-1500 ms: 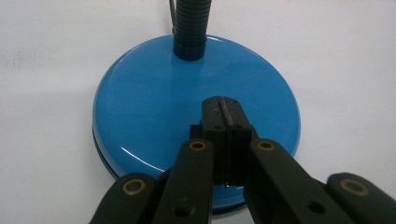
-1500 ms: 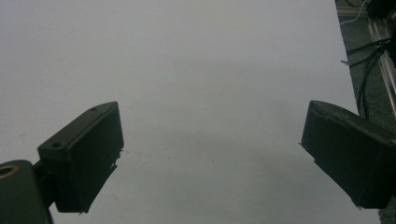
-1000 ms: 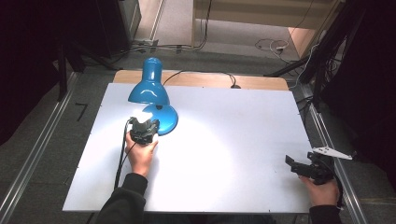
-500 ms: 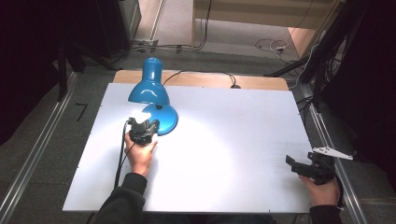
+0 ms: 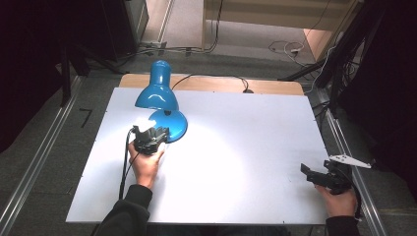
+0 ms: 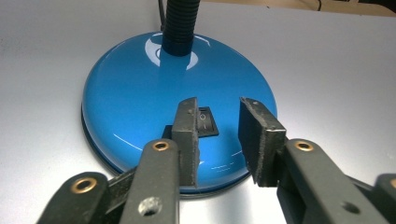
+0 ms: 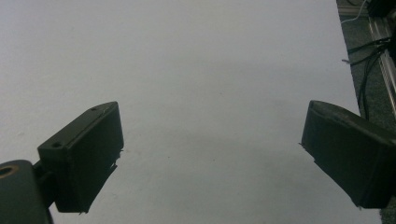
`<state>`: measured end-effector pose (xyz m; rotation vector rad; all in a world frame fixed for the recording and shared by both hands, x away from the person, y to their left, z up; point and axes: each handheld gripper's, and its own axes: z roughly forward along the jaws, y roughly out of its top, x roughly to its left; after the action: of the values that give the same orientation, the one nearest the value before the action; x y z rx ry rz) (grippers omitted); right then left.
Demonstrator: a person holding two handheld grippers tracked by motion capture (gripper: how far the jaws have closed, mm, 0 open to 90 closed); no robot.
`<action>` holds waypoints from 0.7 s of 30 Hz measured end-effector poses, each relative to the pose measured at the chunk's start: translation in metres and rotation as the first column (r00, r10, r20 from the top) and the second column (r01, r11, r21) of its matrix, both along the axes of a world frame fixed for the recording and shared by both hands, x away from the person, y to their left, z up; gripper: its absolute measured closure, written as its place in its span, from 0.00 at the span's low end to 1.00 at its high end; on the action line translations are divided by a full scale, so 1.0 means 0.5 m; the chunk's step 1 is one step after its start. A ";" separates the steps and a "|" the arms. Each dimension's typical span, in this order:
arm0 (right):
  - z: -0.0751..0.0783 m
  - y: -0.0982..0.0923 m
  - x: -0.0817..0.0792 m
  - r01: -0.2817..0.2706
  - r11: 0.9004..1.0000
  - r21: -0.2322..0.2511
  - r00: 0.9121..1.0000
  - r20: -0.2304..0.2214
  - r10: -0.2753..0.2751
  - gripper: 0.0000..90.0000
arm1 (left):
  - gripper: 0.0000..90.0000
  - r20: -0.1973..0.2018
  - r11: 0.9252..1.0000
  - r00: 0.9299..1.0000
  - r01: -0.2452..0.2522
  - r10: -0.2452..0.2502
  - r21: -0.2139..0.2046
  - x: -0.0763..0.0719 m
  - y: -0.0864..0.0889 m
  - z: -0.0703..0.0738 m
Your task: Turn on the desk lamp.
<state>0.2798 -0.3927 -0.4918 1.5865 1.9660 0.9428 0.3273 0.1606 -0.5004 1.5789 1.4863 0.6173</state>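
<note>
High view overlooks the table; gripper views skim it closely.

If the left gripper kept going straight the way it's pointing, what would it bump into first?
Probably the lamp base. The left gripper points at it with its jaws slightly apart, and the black switch sits just ahead between them. Whether a jaw touches the base is unclear.
</note>
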 end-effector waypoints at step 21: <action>0.002 -0.003 -0.003 0.001 1.000 0.009 1.000 0.002 -0.001 0.05 | 0.26 0.004 1.000 1.000 0.009 -0.009 -0.011 -0.022 0.013 0.010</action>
<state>0.2784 -0.3941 -0.4909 1.5910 1.9621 0.9538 0.3165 0.1672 -0.4954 1.5741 1.4764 0.6054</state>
